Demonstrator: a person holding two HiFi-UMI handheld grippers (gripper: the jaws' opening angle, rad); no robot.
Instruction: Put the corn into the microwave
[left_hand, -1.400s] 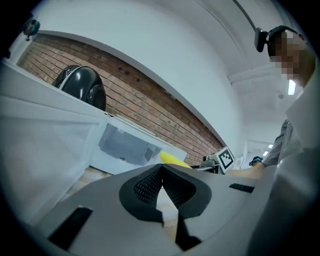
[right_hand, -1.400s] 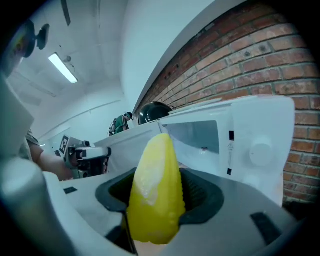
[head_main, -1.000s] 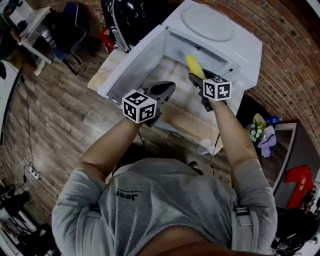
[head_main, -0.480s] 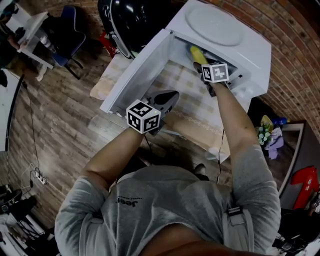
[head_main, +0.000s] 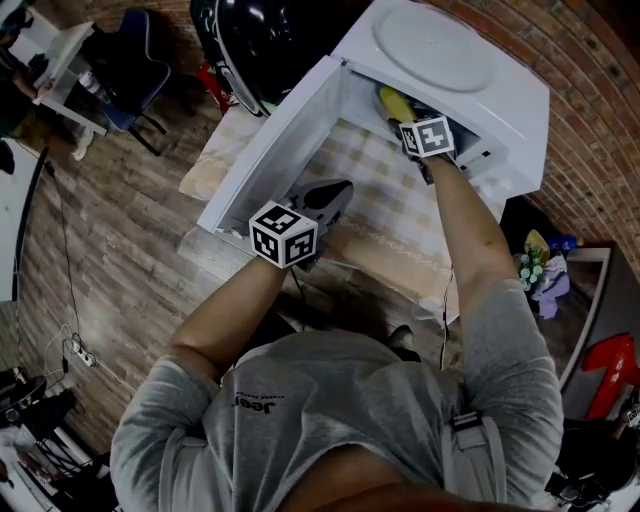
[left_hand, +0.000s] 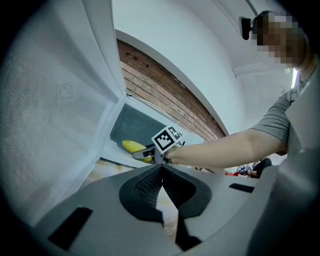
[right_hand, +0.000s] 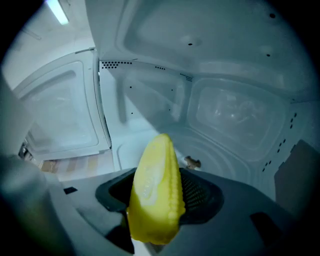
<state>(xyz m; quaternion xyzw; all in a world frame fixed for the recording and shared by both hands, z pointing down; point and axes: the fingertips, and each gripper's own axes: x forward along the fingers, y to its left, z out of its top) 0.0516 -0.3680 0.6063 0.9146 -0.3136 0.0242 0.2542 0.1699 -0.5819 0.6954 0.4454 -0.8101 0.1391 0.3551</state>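
Looking at the big stuff first: the microwave (head_main: 450, 60) is wide open, with its door (head_main: 275, 135) swung out to the left over the checked cloth (head_main: 385, 195). What's changed in the last second is the right gripper (head_main: 408, 120). It was hanging over the cloth in front of the opening, and now it's pushed forward so its tip is inside the cavity. Its jaws are clamped on the corn (head_main: 392, 100), which sticks out tip-first past them. From the right gripper view the cob looks like it's over the cavity floor, not resting on it yet. The left gripper (head_main: 340, 190) has barely budged. It's parked low near the door, jaws pressed together with nothing in them. So I'd say the carry is basically done. What's left is lowering the corn a bit, letting go, and backing out without dragging it along.
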